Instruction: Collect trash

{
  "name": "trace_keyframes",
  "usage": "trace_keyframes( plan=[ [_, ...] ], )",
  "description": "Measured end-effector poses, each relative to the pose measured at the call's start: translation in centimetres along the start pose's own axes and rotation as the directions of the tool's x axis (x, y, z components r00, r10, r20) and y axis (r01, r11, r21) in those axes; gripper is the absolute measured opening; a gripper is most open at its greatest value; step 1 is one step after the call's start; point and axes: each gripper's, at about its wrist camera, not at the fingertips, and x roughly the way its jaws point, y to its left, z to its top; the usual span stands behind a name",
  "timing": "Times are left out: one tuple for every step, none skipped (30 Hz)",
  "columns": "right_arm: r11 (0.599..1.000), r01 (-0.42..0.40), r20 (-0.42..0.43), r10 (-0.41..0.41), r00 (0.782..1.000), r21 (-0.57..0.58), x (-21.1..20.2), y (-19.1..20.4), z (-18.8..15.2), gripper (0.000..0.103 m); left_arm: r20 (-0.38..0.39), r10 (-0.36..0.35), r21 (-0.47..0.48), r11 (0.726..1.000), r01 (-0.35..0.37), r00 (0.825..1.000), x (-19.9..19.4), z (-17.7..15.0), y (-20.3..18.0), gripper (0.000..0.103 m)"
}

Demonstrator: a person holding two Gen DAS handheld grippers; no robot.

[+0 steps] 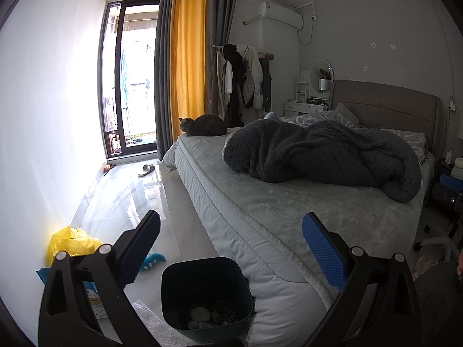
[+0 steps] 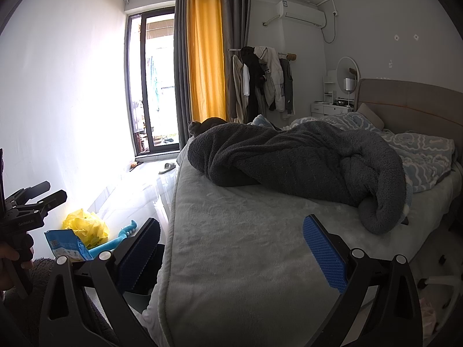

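Observation:
A dark teal trash bin [image 1: 176, 297] stands on the floor against the foot of the bed, with crumpled scraps [image 1: 199, 313] in its bottom. My left gripper [image 1: 231, 248] hangs open just above the bin, nothing between its blue pads. By the white wall lie a crumpled yellow plastic bag [image 1: 72, 240] [image 2: 86, 225], a blue-and-white packet [image 1: 92, 297] [image 2: 68, 244] and a sheet of bubble wrap [image 1: 153, 322]. My right gripper [image 2: 231, 248] is open and empty over the bed's corner. The right wrist view shows the left gripper [image 2: 50, 192] at far left, held by a hand [image 2: 11, 257].
A bed [image 1: 260, 202] with a grey cover fills the right side, with a dark fleece blanket [image 1: 318, 156] heaped on it and a grey cat [image 1: 205, 125] at its far corner. A teal toy [image 2: 121, 237] and a slipper [image 1: 147, 170] lie on the glossy floor. A chair base [image 1: 434, 241] stands at right.

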Motion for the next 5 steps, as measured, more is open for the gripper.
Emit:
trace_keyframes(
  plan=[
    [1.0, 0.0, 0.0, 0.0, 1.0, 0.0, 0.0, 0.0, -0.01, 0.1, -0.001, 0.0, -0.001, 1.0, 0.0, 1.0, 0.02, -0.01, 0.02, 0.1],
    [1.0, 0.0, 0.0, 0.0, 1.0, 0.0, 0.01, 0.0, 0.0, 0.1, -0.001, 0.0, -0.002, 1.0, 0.0, 1.0, 0.01, -0.01, 0.03, 0.1],
    [1.0, 0.0, 0.0, 0.0, 1.0, 0.0, 0.01, 0.0, -0.01, 0.1, -0.001, -0.001, -0.002, 1.0, 0.001, 1.0, 0.02, -0.01, 0.04, 0.1],
    [1.0, 0.0, 0.0, 0.0, 1.0, 0.0, 0.0, -0.01, 0.0, 0.1, -0.002, -0.001, -0.003, 1.0, 0.001, 1.0, 0.03, -0.01, 0.04, 0.1],
    [1.0, 0.0, 0.0, 0.0, 1.0, 0.0, 0.01, -0.01, -0.01, 0.1, -0.002, -0.001, -0.003, 1.0, 0.001, 1.0, 0.02, -0.01, 0.05, 0.1]
  ],
)
